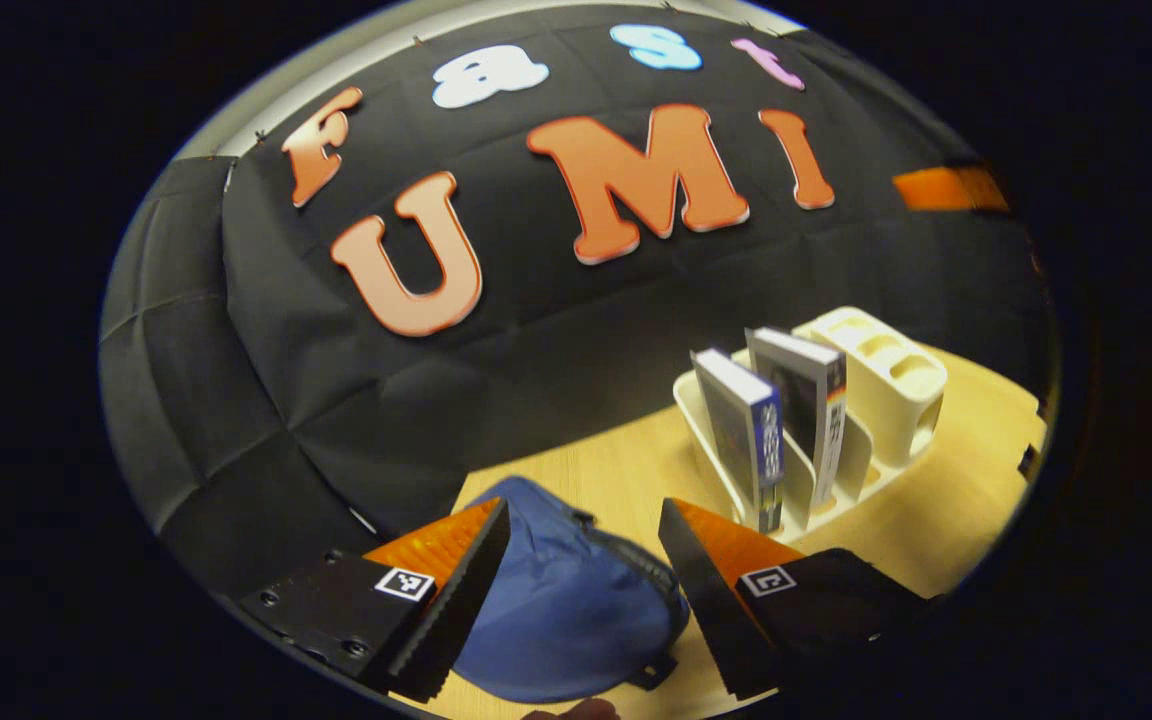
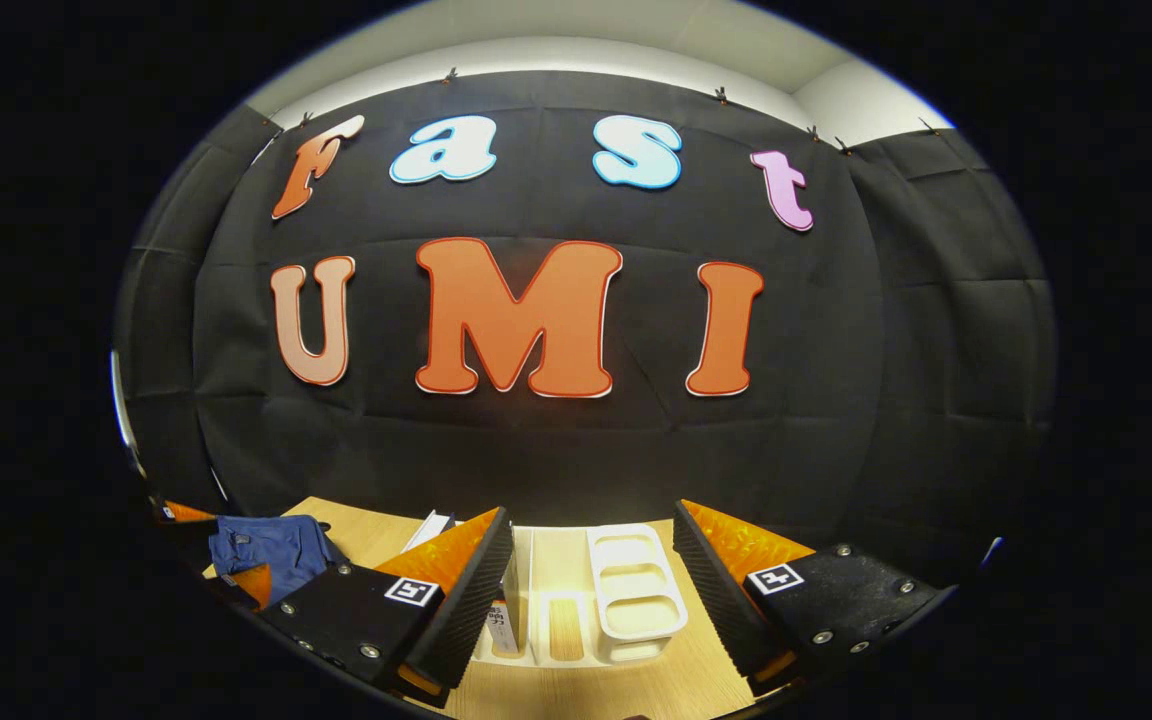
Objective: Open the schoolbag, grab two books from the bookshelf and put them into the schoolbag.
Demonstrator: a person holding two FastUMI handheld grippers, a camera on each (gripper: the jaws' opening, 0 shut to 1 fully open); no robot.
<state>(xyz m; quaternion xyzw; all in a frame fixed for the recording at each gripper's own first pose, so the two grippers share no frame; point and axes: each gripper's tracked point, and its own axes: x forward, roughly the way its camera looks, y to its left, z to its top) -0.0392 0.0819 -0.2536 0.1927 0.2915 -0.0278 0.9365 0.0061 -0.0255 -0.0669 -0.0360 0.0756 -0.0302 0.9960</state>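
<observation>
Both grippers w/ fingers apart: left [image 1: 584,545] over schoolbag [image 1: 566,610], right [image 2: 593,555] over bookshelf [image 2: 626,590].

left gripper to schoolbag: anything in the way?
Nothing visible. In the left gripper view the left gripper is open, with the blue schoolbag lying directly between and beyond its fingers on the wooden table. The two books stand in the white bookshelf, off to the side of that path.

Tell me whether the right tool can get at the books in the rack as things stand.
Probably yes. The right tool is open and faces the white rack with nothing between; the books stand upright at one end, tops free.
</observation>
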